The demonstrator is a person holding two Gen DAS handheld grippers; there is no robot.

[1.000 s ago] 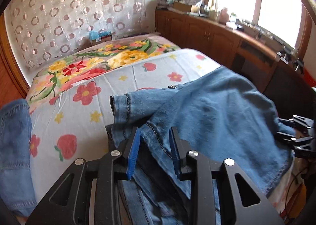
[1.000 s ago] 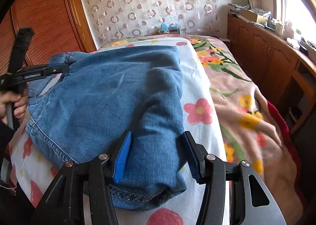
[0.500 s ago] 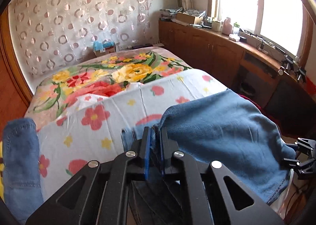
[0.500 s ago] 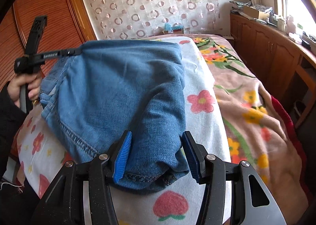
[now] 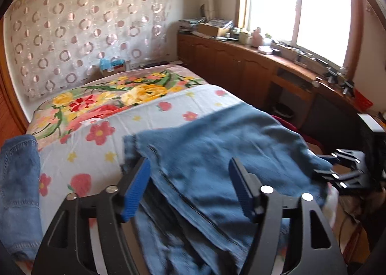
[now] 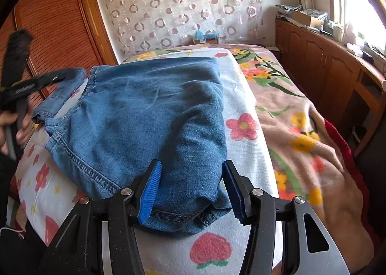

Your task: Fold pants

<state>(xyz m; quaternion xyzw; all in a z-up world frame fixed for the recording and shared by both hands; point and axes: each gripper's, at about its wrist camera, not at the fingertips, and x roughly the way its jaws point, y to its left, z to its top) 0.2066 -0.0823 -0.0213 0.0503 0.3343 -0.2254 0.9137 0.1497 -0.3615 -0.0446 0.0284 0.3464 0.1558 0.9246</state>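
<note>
The blue denim pants (image 5: pixel 217 154) lie folded on the white flowered sheet (image 5: pixel 96 154) of the bed. My left gripper (image 5: pixel 188 185) hovers over their near edge. Its jaws are opening, and the denim lies below and between the blue pads (image 5: pixel 136 188) without being pressed. In the right wrist view the pants (image 6: pixel 149 110) stretch away from me. My right gripper (image 6: pixel 190 191) is shut on the thick folded end, with both pads against it. The left gripper (image 6: pixel 70 74), blurred and held by a hand (image 6: pixel 14 127), is over the far left corner.
A separate piece of denim (image 5: pixel 19 190) lies at the left edge. A floral blanket (image 6: pixel 301 130) covers the bed's right side. Wooden cabinets (image 5: pixel 241 69) with a cluttered top run under the window. A slatted wooden door (image 6: pixel 53 33) stands to the left, and a small box (image 5: pixel 111 67) sits at the bed's head.
The left gripper shut on the pants' edge, lifted it, and has now spread its jaws and let go. The raised denim has dropped back onto the bed. The right gripper has not moved.
</note>
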